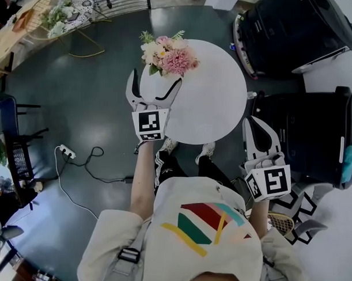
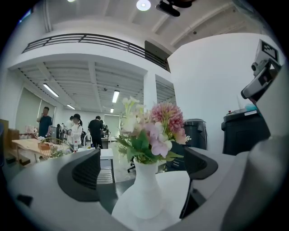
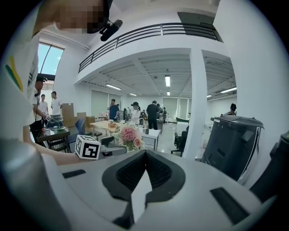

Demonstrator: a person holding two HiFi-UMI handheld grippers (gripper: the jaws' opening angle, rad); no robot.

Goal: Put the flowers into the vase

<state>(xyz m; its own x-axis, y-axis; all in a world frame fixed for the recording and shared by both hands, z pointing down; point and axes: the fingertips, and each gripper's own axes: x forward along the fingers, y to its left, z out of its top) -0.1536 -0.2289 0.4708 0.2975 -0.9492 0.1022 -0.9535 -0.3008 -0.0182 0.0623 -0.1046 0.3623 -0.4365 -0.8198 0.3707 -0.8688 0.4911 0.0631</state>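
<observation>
White ceramic, by the look of it: the vase (image 2: 143, 191) stands upright near the far-left edge of the round table (image 1: 212, 104), and the flowers (image 1: 167, 55) already sit in its neck, pink and cream heads bunched above green leaves. From here I judge the placing itself done.

My left gripper (image 1: 156, 84) is spread wide and grips nothing. The vase stands between its jaws, and in the left gripper view I see a gap on both sides. My right gripper (image 3: 143, 171) is closed on nothing, held low beside me, well clear of the table.

What matters now is leaving cleanly. I would draw the left gripper straight back along its own line and keep it wide. The vase is narrow-footed and top-heavy, so a sideways brush could tip it towards the edge.
</observation>
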